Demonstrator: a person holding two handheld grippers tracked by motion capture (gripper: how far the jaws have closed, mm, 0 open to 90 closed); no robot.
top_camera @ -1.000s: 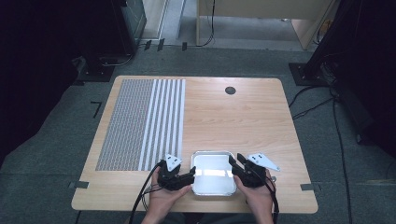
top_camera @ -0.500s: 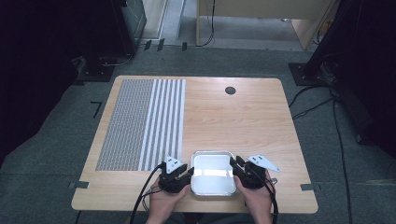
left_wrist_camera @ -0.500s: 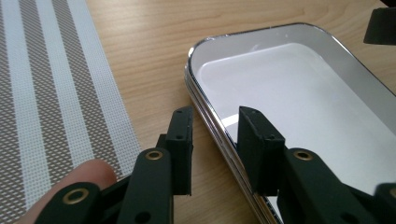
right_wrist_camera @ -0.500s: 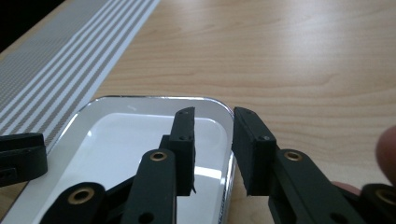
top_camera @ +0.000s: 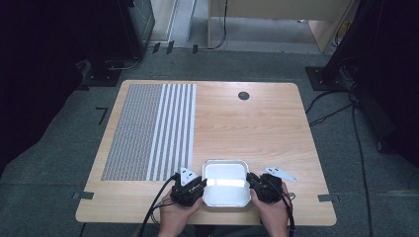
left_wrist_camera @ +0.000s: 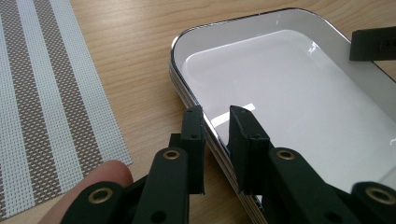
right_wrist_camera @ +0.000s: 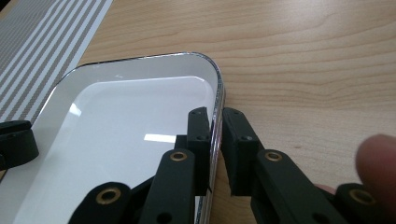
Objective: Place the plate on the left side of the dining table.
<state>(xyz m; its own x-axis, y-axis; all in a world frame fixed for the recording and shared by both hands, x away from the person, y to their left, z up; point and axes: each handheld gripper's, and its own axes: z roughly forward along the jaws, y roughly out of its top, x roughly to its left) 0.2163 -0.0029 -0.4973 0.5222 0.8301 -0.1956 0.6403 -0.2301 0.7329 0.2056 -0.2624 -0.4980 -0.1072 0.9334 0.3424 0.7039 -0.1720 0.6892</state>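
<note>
High view: white tray sat at the desk's near edge, right of the striped mat. Left gripper at its left rim, right gripper at its right rim — a hand behind each.

Left gripper view: left gripper jaws had just been closing, one inside the tray, one outside, clamped on the rim.

Right gripper view: right gripper likewise — jaws just closing, pinching the tray's rim.
</note>
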